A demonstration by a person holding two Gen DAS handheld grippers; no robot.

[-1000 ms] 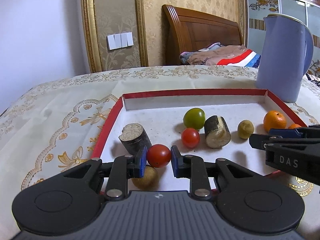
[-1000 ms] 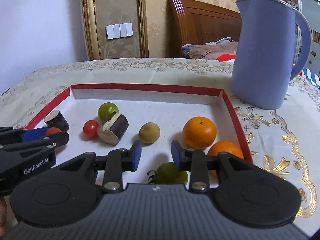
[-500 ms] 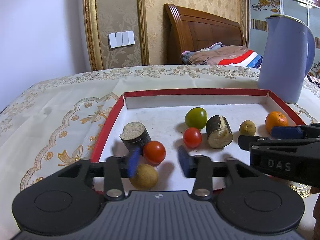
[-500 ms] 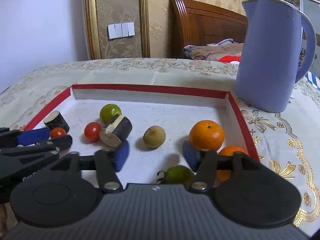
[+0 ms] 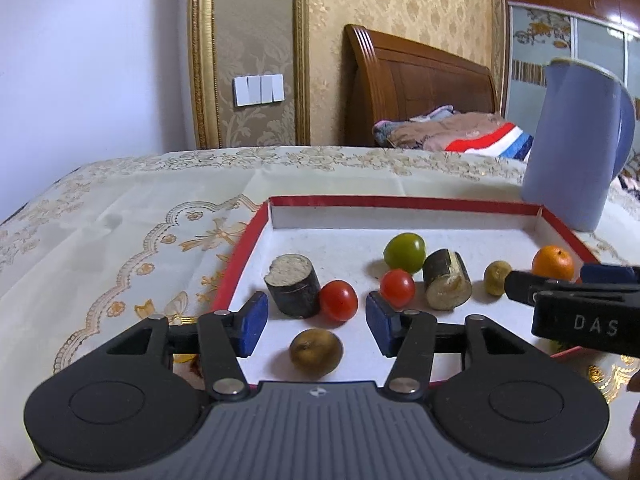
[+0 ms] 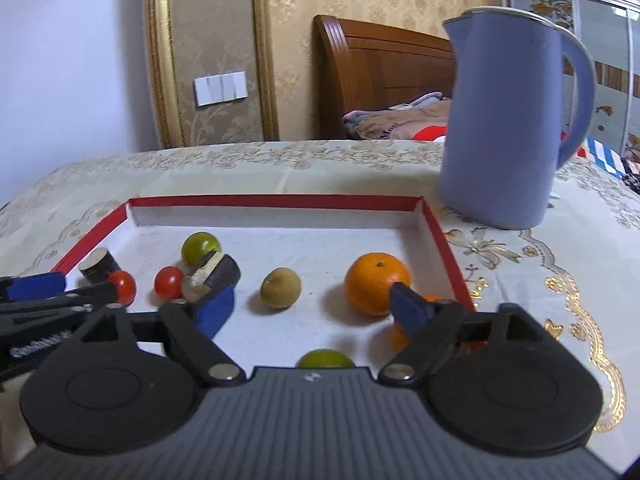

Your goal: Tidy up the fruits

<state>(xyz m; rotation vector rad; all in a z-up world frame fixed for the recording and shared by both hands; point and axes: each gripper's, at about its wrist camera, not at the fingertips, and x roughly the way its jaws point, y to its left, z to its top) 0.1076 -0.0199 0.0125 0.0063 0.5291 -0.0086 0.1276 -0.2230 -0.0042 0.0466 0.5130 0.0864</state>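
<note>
- Left claw (image 5: 312,318): jaws apart, gripping nothing; red tomato (image 5: 338,301) lies free between them in the red-rimmed tray (image 5: 240,256), touching the dark cut chunk (image 5: 294,290).
- Brown fruit (image 5: 316,354) sits just below; back straight out, don't nudge either.
- Right claw (image 6: 310,306): jaws opening, empty; green fruit (image 6: 324,359) lies free beneath, orange (image 6: 376,288) beside its right pad. Clear upward first.

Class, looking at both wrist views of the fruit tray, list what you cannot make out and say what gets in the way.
- Green fruit, right wrist view: only its top shows; the right gripper body covers the rest.
- Second orange, right wrist view: mostly behind a finger.
- Near right corner of the tray, left wrist view: hidden by the right gripper.
- Wall switches, right wrist view: blurred.
- Jug, left wrist view: handle cut off by the edge.
</note>
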